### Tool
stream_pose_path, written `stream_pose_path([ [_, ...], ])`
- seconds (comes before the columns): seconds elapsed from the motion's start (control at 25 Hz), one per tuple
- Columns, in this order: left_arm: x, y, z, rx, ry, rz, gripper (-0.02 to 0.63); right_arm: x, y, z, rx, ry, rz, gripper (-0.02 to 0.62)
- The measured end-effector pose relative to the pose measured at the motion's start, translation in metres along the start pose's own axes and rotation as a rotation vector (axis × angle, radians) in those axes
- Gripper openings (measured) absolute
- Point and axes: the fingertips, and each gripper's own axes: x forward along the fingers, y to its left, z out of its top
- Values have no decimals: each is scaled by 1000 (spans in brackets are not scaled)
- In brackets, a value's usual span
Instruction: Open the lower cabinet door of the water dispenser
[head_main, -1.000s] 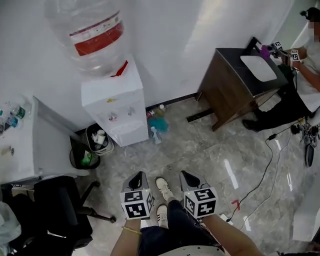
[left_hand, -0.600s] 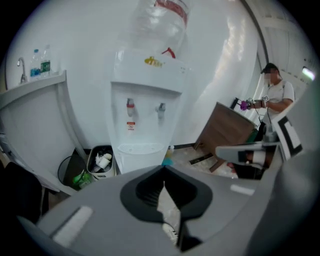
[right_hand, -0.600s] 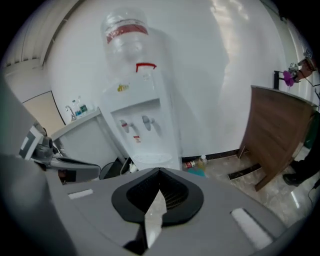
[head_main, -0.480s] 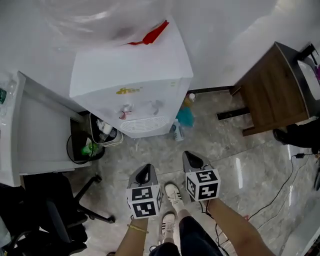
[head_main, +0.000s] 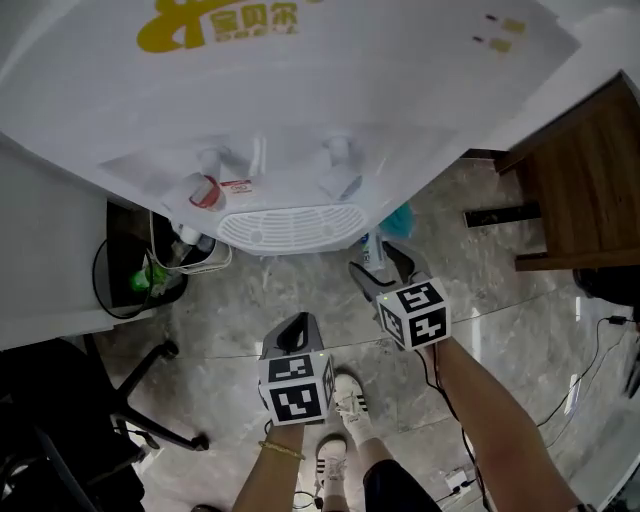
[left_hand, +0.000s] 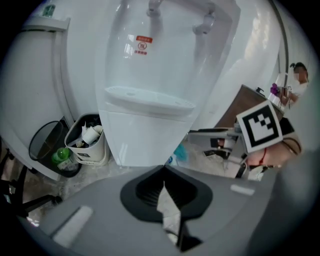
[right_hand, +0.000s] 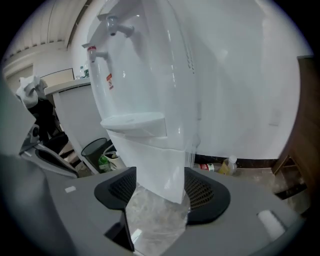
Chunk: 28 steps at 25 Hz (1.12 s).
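The white water dispenser (head_main: 330, 90) fills the top of the head view, with two taps and a drip tray (head_main: 290, 228). Its lower cabinet door (left_hand: 142, 137) stands closed below the tray and is hidden in the head view. My left gripper (left_hand: 162, 172) is shut and empty, held low over the floor in front of the door (head_main: 297, 322). My right gripper (right_hand: 160, 192) is opening, its jaws spread wide, with the cabinet's right front corner (right_hand: 165, 165) lined up between them and nothing gripped. In the head view the right gripper (head_main: 372, 268) sits just below the tray's right end.
A black bin (head_main: 140, 285) and a white bin (left_hand: 90, 145) full of rubbish stand left of the dispenser. A brown wooden cabinet (head_main: 585, 190) is on the right. Bottles (right_hand: 225, 165) lie along the wall. An office chair (head_main: 70, 420) is at lower left, and the person's shoes (head_main: 345, 400) are below.
The view has dropped close to the dispenser, which now looms large. Both grippers moved forward and down toward its base. The right jaws have spread apart.
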Motion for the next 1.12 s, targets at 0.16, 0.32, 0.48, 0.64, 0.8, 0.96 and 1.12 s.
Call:
stream_pose_path([
  [0.16,20,5,-7,-4,-3,1,8,34,-13,12,-13,-34,17,322],
  [0.32,26,6,-9,-16,-2,8,8,49,-19,22,-46,-31,-1,324],
  [0.48,28,9,-12,-32,7,17,8,47,-16,20,-25,-36,-6,318],
  [0.64,27,10,-16,-39,1,21,8,40,-14,16,3,-32,-36,275],
  [0.8,21,16,-31,-36,10,29,8,21,2,-6,36,-50,-68,240],
  [0.96,3,26,-51,-48,6,39,8,-4,32,-32,65,-54,-92,224],
  [1.12,-23,39,-76,-81,-12,50,8,-29,78,-62,140,-45,-89,197],
])
